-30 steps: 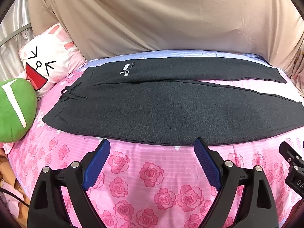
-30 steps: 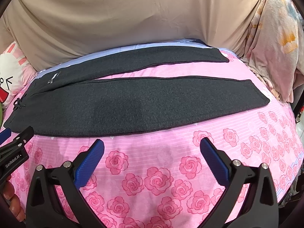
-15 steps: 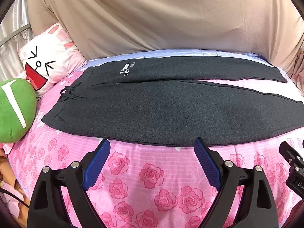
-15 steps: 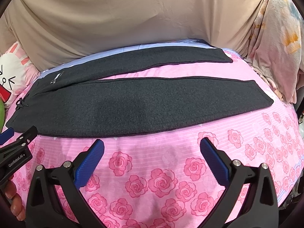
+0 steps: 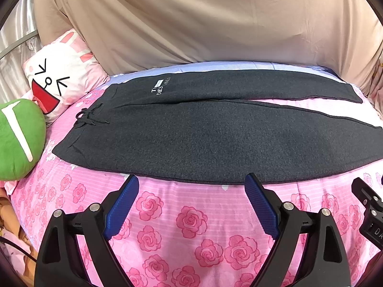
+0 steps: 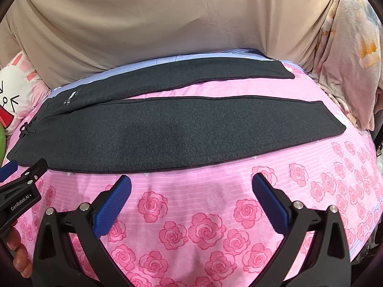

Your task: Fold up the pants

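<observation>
Both claws a touch nearer the pants [image 5: 203,134], left claw [image 5: 191,186] and right claw [image 6: 191,186] wide open, empty.

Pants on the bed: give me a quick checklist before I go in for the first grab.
1. Pants lie flat, legs spread apart: ok.
2. Left tongs open, holding nothing: ok.
3. Right tongs open, holding nothing: ok.
4. Near edge of the pants free of clutter: ok.
5. Drawstring tied at the waistband: ok.
6. Green cushion and bunny pillow off the pants: ok.
</observation>
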A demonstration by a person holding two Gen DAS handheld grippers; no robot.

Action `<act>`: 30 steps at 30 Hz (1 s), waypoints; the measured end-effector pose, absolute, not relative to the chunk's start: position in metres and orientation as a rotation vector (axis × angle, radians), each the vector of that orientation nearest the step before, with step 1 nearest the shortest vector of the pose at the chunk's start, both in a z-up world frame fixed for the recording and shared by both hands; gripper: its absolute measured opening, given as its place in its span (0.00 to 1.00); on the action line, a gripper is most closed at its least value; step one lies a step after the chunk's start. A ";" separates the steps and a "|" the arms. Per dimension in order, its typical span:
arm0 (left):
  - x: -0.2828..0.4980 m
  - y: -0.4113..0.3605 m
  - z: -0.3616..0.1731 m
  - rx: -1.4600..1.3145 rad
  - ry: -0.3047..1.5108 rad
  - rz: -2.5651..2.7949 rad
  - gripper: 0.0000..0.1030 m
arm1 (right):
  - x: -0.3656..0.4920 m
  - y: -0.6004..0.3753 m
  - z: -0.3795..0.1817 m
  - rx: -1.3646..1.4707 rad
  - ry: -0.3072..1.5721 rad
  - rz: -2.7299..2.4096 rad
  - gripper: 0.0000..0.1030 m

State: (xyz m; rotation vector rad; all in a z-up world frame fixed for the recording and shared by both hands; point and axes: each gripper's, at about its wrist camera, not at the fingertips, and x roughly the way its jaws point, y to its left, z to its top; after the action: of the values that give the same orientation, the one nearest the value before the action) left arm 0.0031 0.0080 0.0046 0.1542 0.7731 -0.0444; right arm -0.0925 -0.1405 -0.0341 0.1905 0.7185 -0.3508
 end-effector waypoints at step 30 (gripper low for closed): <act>0.192 0.129 0.113 0.031 0.590 0.124 0.86 | 0.074 -0.477 0.020 0.256 0.665 -0.363 0.93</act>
State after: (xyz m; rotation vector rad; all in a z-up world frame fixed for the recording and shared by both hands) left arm 0.1915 0.1288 0.1131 0.0315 0.5895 0.1242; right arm 0.0743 -0.4772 0.0197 0.2559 0.6645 -0.3631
